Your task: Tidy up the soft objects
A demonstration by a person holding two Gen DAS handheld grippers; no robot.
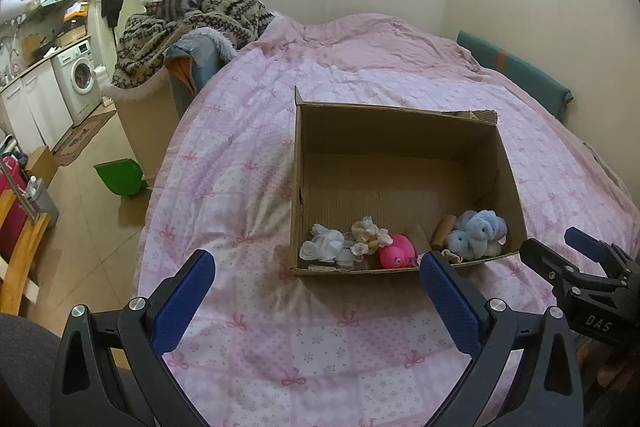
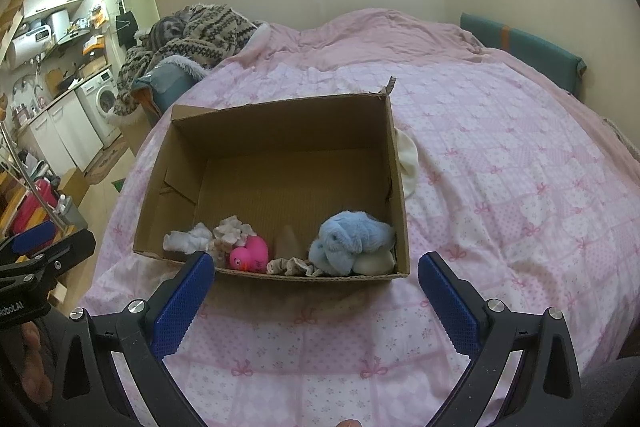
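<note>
The bed (image 2: pixel 500 187) wears a pink patchwork cover (image 1: pixel 248 195) with small bows. Directly on it, just ahead of both open jaws, sits a cardboard box (image 2: pixel 276 123). A white cloth (image 2: pixel 409 157) lies against the box's right side.

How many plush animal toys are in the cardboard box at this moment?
1: a blue plush toy lies in the cardboard box, in its near right corner, on top of a cream item. Other toys may be hidden beneath the pile.
</note>
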